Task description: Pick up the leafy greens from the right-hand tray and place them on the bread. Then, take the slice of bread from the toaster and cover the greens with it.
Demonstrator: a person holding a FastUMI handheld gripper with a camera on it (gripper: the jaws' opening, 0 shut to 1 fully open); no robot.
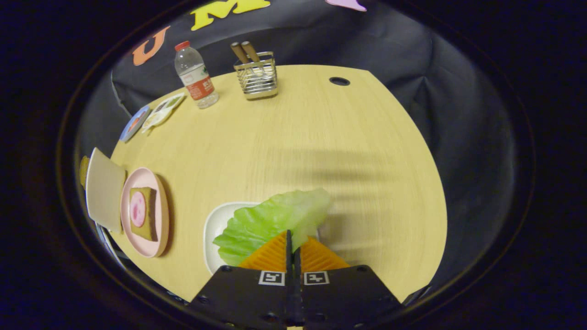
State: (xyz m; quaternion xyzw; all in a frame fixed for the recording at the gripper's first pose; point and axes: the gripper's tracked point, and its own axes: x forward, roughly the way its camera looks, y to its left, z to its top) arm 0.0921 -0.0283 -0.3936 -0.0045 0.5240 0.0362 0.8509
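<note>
gripper [292,240] fingers pressed together, clamped on the near edge of the leafy greens [270,222], leaf fanning out just ahead of the tips. hanging partly over the white tray [213,224], its far end past the tray's rim above the wooden table [293,137]. off to the left, pink plate [161,206] carrying the bread [147,217] topped with a round pink slice [137,209]. toaster [104,188] just beyond that plate, pale bread slice showing. far side of the table: water bottle [195,75], wire holder [257,75] with two wooden handles, cards [151,117] lying flat near the edge.
</note>
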